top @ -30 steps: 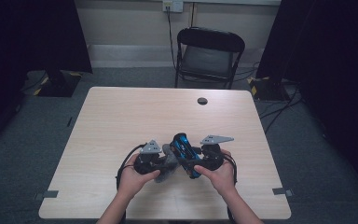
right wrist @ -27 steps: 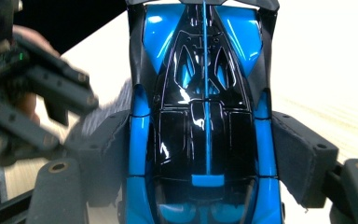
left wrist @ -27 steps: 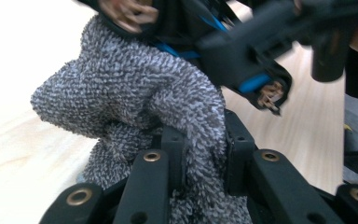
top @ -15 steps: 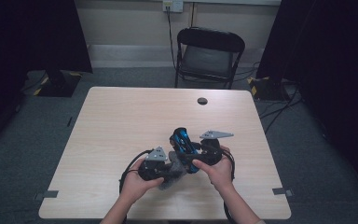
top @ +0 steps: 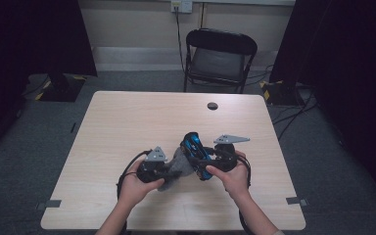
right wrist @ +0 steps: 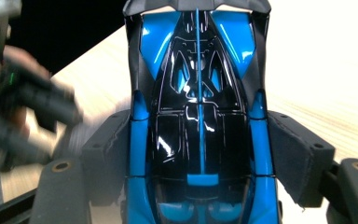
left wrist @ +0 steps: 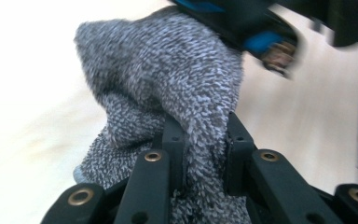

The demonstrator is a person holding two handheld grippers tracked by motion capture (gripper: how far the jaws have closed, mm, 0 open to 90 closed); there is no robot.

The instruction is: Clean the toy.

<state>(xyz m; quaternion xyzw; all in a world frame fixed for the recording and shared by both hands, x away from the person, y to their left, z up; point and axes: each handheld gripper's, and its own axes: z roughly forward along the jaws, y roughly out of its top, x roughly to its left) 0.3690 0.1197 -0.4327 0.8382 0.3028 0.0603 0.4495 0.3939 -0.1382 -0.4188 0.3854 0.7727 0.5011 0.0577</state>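
Dim room, grey carpet, a black folding chair (top: 219,56) at the far side of the pale wooden worktop (top: 127,122). A small dark round object (top: 212,105) sits near the far edge; I cannot tell what it is.

Work in hand: toy car and grey cloth, both held just above the near middle of the worktop.

Right tool (top: 210,159): jaws stand fairly wide, pads pressed on both flanks of the blue and black toy car (right wrist: 198,116). In the right gripper view the car lies lengthwise between the jaws, nose pointing away from me. The jaws have just closed a little further on it.

Left tool (top: 169,169): jaws drawn in tight, pinching a fold of the grey knitted cloth (left wrist: 168,88). In the left gripper view the fabric bunches up between the jaws, and its free part drapes against the car.

Handling notes (judgement):
- Car: rigid glossy shell, likely light and slippery. Side grip across the widest body section looks the safest; thin rear wing and wheels seem fragile, so avoid them.
- Cloth: soft, limp, rough-textured, so unlikely to slip. Any pinched fold works, but it will sag and may snag on the wheels.
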